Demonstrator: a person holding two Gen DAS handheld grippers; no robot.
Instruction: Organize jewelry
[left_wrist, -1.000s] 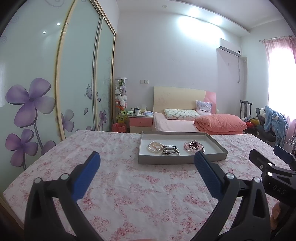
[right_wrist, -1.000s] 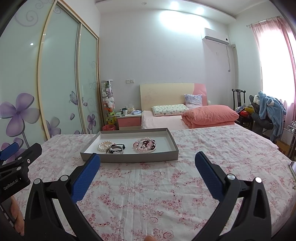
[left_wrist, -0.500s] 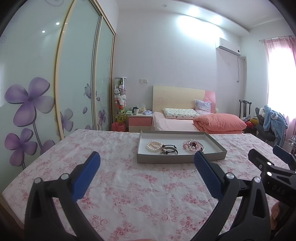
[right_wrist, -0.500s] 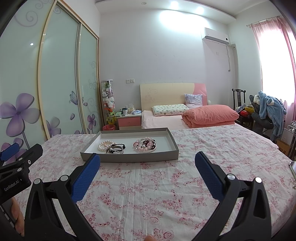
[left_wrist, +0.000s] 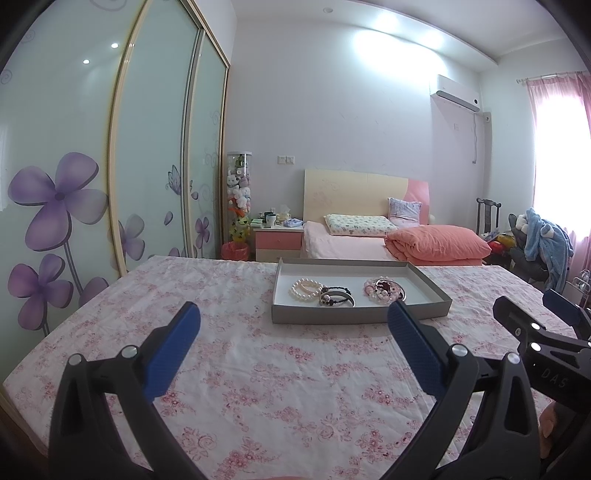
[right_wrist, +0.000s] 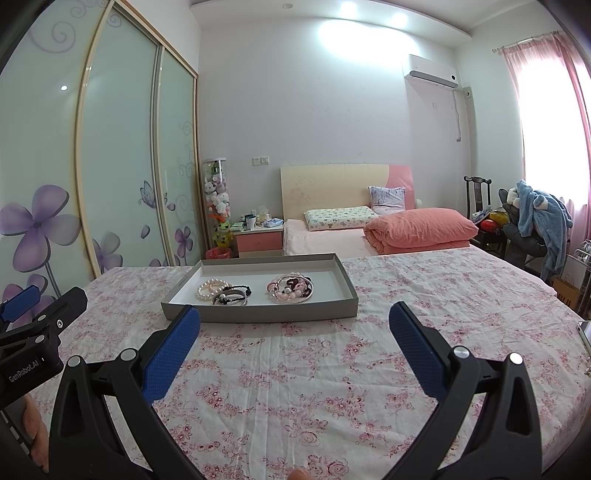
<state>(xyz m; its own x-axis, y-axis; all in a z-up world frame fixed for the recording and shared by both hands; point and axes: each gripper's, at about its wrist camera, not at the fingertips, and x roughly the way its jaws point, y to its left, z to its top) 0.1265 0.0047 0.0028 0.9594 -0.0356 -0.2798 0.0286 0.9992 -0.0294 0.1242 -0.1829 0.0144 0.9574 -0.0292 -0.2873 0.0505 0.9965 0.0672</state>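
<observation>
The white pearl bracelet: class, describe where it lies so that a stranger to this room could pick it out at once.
Find the flowered pink bedspread in the foreground and the shallow grey tray lying on it. Three clusters of jewelry lie inside; the white pearl bracelet is the one furthest left. Its beads are all pale and round, unlike the black-and-silver bracelets touching it or the pink bead pile lying apart to the right.

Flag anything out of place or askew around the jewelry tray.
Nothing stands out. The gray tray sits flat on the floral cloth, the pearl bracelet, dark bracelets and pink beaded bracelets inside it.
</observation>
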